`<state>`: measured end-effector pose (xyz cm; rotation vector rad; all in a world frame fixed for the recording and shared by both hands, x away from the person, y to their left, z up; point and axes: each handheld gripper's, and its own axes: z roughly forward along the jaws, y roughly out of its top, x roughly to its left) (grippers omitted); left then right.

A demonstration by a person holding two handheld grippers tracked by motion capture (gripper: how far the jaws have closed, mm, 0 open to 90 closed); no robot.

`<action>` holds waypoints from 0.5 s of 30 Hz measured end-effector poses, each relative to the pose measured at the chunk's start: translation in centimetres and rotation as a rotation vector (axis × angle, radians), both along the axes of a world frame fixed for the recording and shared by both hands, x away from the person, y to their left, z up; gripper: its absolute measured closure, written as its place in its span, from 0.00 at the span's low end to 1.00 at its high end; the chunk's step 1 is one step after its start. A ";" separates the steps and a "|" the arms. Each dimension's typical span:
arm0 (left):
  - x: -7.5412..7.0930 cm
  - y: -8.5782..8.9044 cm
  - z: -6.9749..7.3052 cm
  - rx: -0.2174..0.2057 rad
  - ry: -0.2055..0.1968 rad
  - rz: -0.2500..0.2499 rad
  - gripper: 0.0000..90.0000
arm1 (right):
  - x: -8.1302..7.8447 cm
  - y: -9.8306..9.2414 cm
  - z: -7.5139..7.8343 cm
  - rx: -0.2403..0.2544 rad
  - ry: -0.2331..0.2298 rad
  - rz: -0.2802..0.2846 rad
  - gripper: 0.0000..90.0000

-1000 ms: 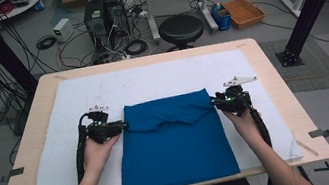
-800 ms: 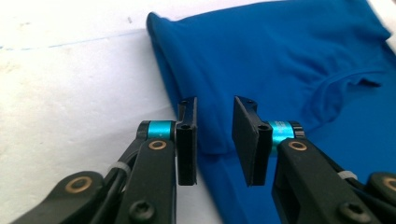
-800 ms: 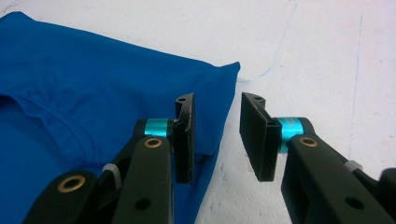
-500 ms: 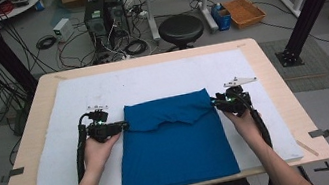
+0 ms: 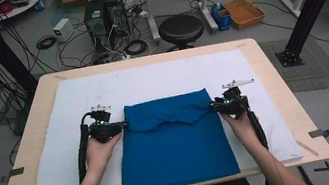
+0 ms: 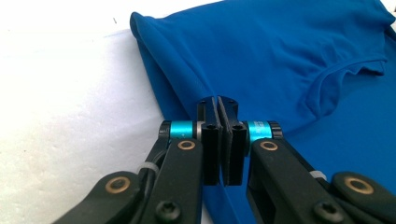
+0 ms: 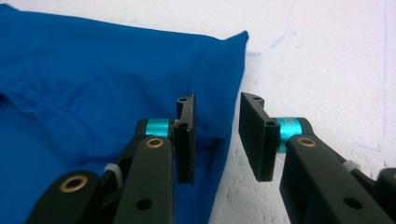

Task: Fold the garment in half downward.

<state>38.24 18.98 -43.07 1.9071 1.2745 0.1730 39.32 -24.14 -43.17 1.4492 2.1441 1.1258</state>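
A blue garment [image 5: 176, 146] lies flat on the white mat [image 5: 150, 82], its top folded down so the collar curve shows. My left gripper [image 5: 125, 125] sits at the garment's left edge near the top fold. In the left gripper view its jaws [image 6: 218, 105] are pressed together right where the edge of the blue fabric [image 6: 280, 60] meets them. My right gripper [image 5: 214, 106] is at the garment's right edge. It stands open [image 7: 217, 105], with the folded edge of the fabric [image 7: 93, 70] lying between and below the two pads, touching neither.
The mat covers most of a wooden table [image 5: 277, 83]. White mat lies bare to the left, right and far side of the garment. On the floor beyond the table stand a black stool [image 5: 181, 29], computer towers [image 5: 101, 17] and loose cables.
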 end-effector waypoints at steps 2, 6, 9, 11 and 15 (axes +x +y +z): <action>0.0 0.0 0.1 0.003 -0.003 -0.004 0.98 | 0.3 0.0 -0.2 0.008 0.013 -0.019 0.73; 0.0 0.0 0.2 -0.007 -0.009 -0.004 0.98 | 0.6 0.3 -0.6 0.011 0.021 -0.001 0.89; 0.0 0.1 0.3 -0.008 -0.011 -0.007 0.98 | 0.5 0.5 -0.4 0.014 0.000 0.014 0.99; 0.1 0.2 0.4 -0.014 -0.014 -0.006 0.98 | 0.4 0.5 -0.1 0.025 -0.003 0.017 0.99; 0.0 0.3 0.7 -0.020 -0.026 -0.014 0.98 | 0.3 0.3 0.1 0.043 0.001 0.026 1.00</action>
